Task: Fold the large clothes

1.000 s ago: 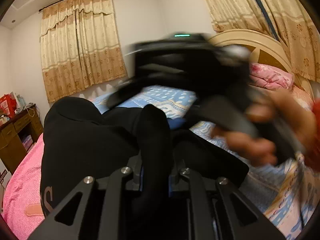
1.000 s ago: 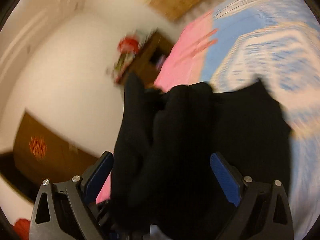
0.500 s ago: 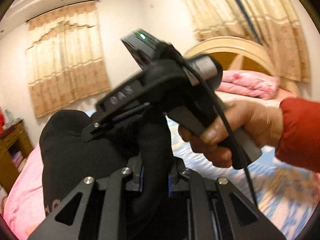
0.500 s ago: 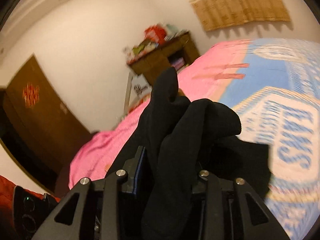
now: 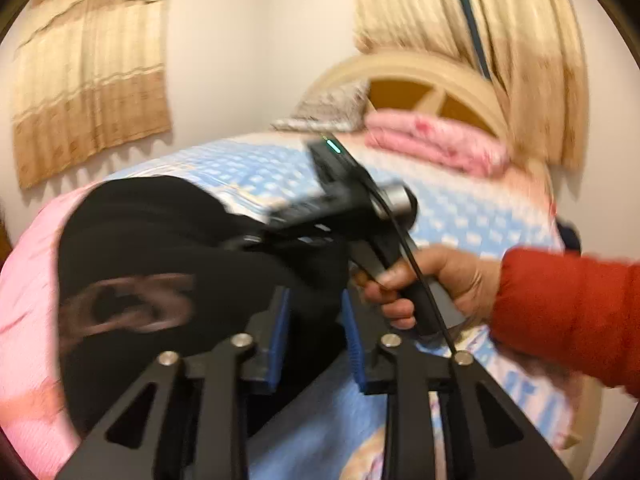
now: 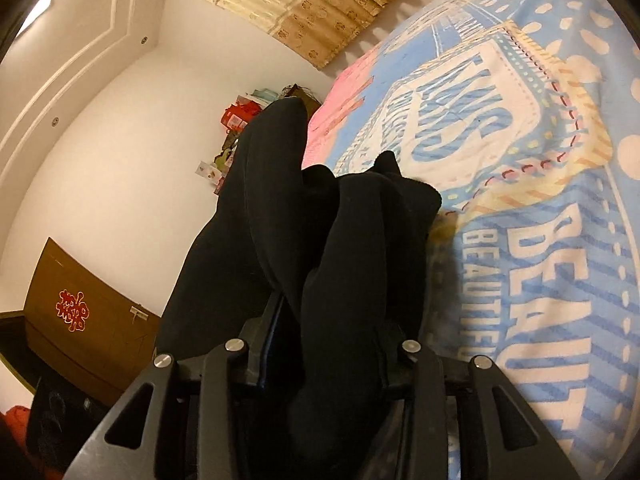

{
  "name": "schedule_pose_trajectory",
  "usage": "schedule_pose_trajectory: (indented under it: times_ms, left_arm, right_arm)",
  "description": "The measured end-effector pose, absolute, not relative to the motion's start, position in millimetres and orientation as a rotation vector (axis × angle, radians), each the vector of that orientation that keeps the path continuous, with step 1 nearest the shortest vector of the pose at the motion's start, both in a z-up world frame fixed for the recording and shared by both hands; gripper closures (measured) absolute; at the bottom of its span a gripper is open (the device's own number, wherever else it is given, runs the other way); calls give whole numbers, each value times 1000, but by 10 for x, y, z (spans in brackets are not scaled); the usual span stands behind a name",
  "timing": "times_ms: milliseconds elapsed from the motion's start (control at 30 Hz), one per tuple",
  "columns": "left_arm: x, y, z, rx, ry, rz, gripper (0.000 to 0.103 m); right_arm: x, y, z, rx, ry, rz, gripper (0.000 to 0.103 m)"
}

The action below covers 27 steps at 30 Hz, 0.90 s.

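Note:
A black garment (image 5: 152,240) with a pale printed logo (image 5: 128,308) hangs bunched above the bed. In the left wrist view my left gripper (image 5: 316,332) has its blue pads (image 5: 280,324) apart. Its jaws are opening, and a fold of the black cloth still lies between them. A hand (image 5: 432,280) in a red sleeve (image 5: 568,308) holds the right gripper just beyond, with its tips against the garment. In the right wrist view my right gripper (image 6: 332,320) is closed on a thick bunch of the garment (image 6: 352,240), which hides its pads. Its jaws are opening slightly.
Beneath lies a bed with a blue lettered cover (image 6: 540,240) and a pink sheet (image 5: 28,280). A folded pink quilt (image 5: 436,140) rests by the curved headboard (image 5: 420,80). A cluttered desk (image 6: 248,112) and a brown door (image 6: 80,320) stand past the bed's end.
The right gripper went from wide open to closed on the black cloth and sank toward the bed. The left gripper's pads parted from a tight pinch, and its view swung sideways.

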<state>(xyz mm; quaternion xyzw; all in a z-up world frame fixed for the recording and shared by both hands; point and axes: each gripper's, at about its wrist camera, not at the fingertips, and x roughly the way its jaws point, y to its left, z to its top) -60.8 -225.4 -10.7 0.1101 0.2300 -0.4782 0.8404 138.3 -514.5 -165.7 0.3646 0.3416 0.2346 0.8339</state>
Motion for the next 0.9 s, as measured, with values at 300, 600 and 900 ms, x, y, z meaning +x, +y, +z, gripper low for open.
schedule_pose_trajectory:
  times_ms: [300,600,900]
  left_arm:
    - [727,-1520,222,121,538,-527,47]
    - [936,-2087,-121,212,590,-535,71]
    - [818,-2201,-165,384,566,-605,103]
  right_arm:
    - [962,-5207,-1551,818,734,392,33]
    - [851,-4846,-387,314,643,156,56]
    - [2308,-4607,-952,331,827,217,55]
